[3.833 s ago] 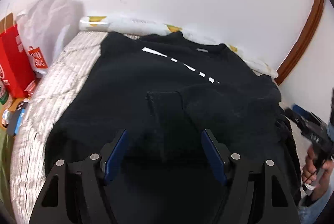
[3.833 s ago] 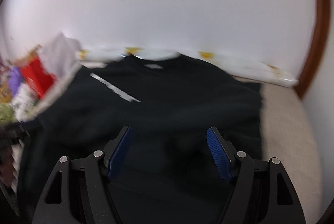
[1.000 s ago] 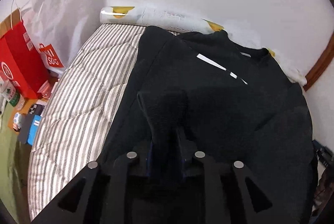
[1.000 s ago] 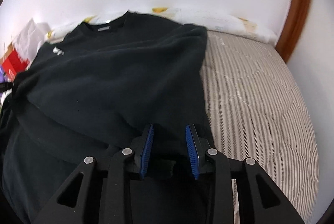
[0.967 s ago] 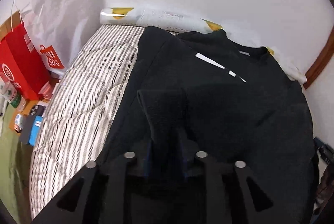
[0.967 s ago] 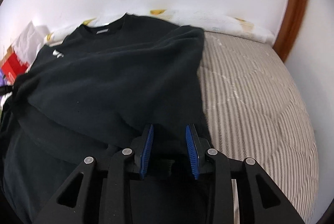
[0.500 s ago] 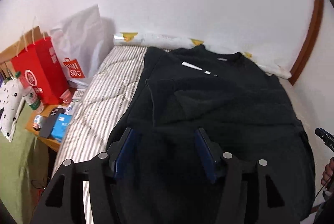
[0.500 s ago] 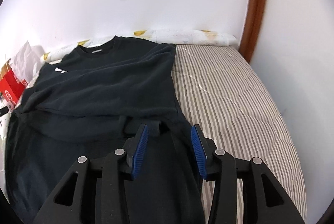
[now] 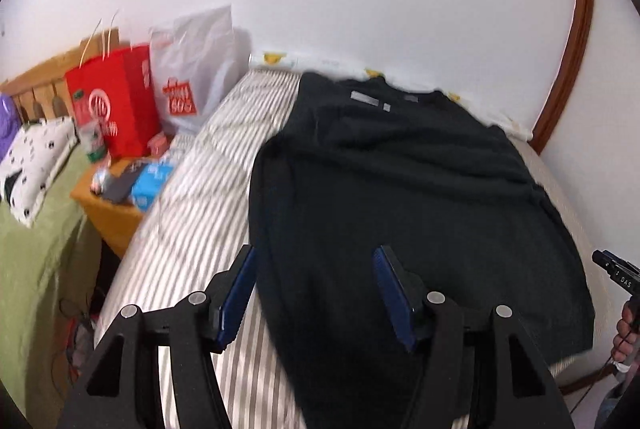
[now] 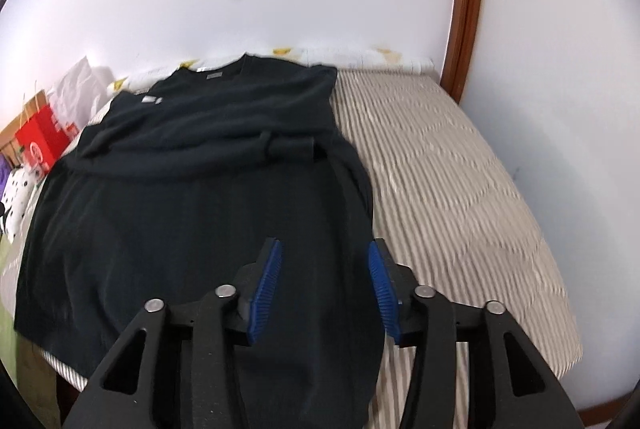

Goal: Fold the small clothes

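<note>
Sweatshirt (image 9: 400, 189) hem hidden behind open tongs (image 9: 316, 293).

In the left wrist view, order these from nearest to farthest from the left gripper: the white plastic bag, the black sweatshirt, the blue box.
1. black sweatshirt, lying right under the left gripper
2. blue box, on the wooden bedside stand to the left
3. white plastic bag, far left against the wall

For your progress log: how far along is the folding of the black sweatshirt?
Done: the black sweatshirt has both sleeves folded across its chest.
In hand: nothing; the left gripper and right gripper have just been opening, empty.
Left: folding the body.
</note>
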Available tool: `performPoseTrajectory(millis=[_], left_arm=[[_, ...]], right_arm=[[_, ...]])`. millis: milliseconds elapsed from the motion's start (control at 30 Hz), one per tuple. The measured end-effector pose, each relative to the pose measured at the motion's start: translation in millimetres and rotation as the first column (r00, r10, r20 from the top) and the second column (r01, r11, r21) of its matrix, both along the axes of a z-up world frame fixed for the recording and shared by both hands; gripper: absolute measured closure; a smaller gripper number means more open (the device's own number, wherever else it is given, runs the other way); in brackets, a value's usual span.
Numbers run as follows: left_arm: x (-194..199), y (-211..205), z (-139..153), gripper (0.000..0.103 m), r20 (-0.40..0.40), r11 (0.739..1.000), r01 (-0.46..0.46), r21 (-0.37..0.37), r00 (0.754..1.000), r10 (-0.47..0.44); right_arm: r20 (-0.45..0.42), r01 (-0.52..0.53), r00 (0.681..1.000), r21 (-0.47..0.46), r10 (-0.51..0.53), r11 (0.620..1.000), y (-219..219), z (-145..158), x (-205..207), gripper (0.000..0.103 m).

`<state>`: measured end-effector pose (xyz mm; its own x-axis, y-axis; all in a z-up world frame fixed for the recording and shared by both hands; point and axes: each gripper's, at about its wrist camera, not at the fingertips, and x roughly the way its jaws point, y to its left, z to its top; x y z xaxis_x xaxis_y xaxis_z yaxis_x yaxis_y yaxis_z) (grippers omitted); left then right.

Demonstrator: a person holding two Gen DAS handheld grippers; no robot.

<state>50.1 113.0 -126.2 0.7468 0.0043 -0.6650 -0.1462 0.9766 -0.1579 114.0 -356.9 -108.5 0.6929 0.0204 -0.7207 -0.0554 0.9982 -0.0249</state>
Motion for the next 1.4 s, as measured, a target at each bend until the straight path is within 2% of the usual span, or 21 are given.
performPoseTrajectory(millis=[167,400,500,600,700,767,800,900,933,967,1067,1267,1400], left_arm=[[-17,-3,-34,0.045,-0.063,0.997,0.032,-0.067,0.997,-0.036],[-15,-4,-57,0.046,-0.086,0.998,0.008,-0.06,0.996,-0.014],[-6,-3,-61,0.053,-0.085,0.999,0.008,-0.048,0.996,-0.012],[5,-7,-65,0.057,-0.095,0.999,0.013,-0.033,0.995,-0.016],[12,-10,-65,0.061,-0.097,1.0,0.018,-0.013,0.995,-0.019],[17,-12,-65,0.066,-0.099,1.0,0.023,-0.021,0.995,-0.025],[19,-12,-65,0.068,-0.101,1.0,0.021,-0.023,0.995,-0.023],[25,-11,-65,0.083,-0.109,0.999,0.011,-0.031,0.994,-0.014],[26,-10,-65,0.093,-0.114,0.999,0.009,-0.043,0.993,-0.013],[26,-9,-66,0.094,-0.116,0.998,0.007,-0.056,0.993,-0.014],[20,-1,-59,0.096,-0.091,0.994,0.003,-0.107,0.996,-0.013],[-10,11,-24,0.096,0.018,0.991,0.021,-0.132,1.0,-0.019],[-36,15,-7,0.096,0.074,0.987,0.039,-0.158,0.997,-0.028]], right_arm=[[-0.001,-0.003,1.0,0.009,0.003,1.0,-3,-22,-29,0.033],[-0.046,0.024,0.999,0.011,-0.023,1.0,-10,-54,-36,0.032],[-0.047,0.058,0.997,-0.004,-0.058,0.998,-16,-62,-30,0.032],[-0.093,0.049,0.995,0.021,-0.047,0.999,-19,-73,-16,0.033],[-0.073,0.019,0.997,0.024,-0.017,1.0,-14,-72,-10,0.044],[-0.072,-0.002,0.997,0.031,0.005,1.0,-11,-71,-5,0.055],[-0.078,-0.011,0.997,0.039,0.014,0.999,-10,-70,-1,0.056],[-0.096,-0.015,0.995,0.063,0.021,0.998,-9,-69,13,0.061],[-0.099,-0.016,0.995,0.072,0.023,0.997,-9,-69,16,0.071],[-0.101,-0.029,0.994,0.083,0.037,0.996,-9,-68,18,0.09],[-0.064,-0.074,0.995,0.108,0.082,0.991,-8,-62,16,0.091],[0.046,-0.125,0.992,0.206,0.118,0.971,-27,-25,-5,0.092],[0.121,-0.153,0.984,0.2,0.13,0.968,-27,-2,-30,0.092]])
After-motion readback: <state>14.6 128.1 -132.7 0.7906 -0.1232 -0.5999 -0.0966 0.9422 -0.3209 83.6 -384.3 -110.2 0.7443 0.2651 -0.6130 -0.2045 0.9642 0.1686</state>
